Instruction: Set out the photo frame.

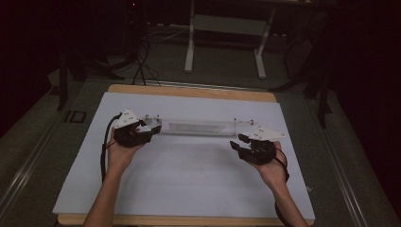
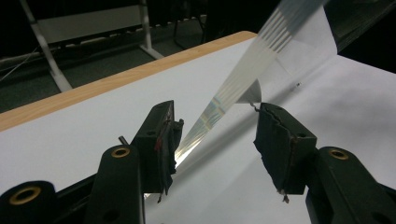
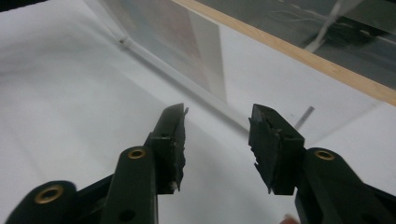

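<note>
A long clear plastic piece lies crosswise on the white sheet, with small metal pins at its ends. My left gripper is at its left end. In the left gripper view the clear piece runs in between the jaws and ends close to the left-hand pad, while the other pad stands well off it; the left gripper is open. My right gripper sits just short of the piece's right end. In the right gripper view the right gripper is open and empty, with the clear piece ahead.
The white sheet covers most of a wooden table, whose far edge shows bare wood. Behind the table stand the white legs of another frame and dark cables on the floor. The room around is dim.
</note>
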Available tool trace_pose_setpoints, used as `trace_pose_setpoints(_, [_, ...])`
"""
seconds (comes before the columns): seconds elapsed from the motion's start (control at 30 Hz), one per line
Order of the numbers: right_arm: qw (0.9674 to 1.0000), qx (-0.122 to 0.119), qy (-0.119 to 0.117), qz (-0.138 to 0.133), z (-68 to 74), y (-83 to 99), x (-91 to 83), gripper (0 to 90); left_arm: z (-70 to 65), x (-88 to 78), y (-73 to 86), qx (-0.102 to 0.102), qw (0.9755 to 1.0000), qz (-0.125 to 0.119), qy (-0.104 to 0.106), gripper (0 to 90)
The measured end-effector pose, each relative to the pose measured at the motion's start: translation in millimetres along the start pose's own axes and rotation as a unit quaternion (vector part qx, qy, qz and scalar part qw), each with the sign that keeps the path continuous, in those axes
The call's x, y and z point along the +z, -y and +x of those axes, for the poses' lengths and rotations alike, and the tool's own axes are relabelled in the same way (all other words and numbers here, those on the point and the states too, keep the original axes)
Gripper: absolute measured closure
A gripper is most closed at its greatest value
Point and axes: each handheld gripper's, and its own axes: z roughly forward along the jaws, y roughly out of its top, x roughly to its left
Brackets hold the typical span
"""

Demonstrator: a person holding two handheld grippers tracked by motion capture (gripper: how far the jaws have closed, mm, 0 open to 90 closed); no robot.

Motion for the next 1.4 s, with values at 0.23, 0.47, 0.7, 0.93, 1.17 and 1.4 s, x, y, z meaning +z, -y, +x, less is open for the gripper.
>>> trace_pose_setpoints(0.23, [0.9999,-0.002,0.015,0.009,-8.9,2.5,-2.2,48.2,3.2,1.7,-3.7,-0.004,1.0000,0.005,0.002,48.4])
trace_pose_setpoints(0.47, [0.9993,0.004,0.035,0.012,-14.6,4.5,-2.0,43.6,5.8,3.6,-6.7,-0.010,0.9999,0.007,0.002,48.6])
trace_pose_setpoints(0.7, [0.9988,0.005,0.047,0.015,-22.3,4.5,-0.6,47.6,7.8,4.8,-7.5,-0.014,0.9999,0.005,0.003,48.7])
trace_pose_setpoints(0.93, [0.9979,0.026,0.059,0.006,-32.7,0.8,4.0,46.1,9.3,5.8,-9.1,-0.017,0.9998,0.006,0.003,48.8])
trace_pose_setpoints(1.17, [0.9978,0.033,0.056,-0.009,-42.8,-3.0,19.2,43.9,12.7,8.7,-11.2,-0.022,0.9997,0.002,0.002,49.3])
trace_pose_setpoints(1.4, [0.9975,0.034,0.053,-0.031,-51.2,-4.1,32.7,42.8,14.1,10.1,-12.8,-0.025,0.9997,0.003,0.000,49.3])
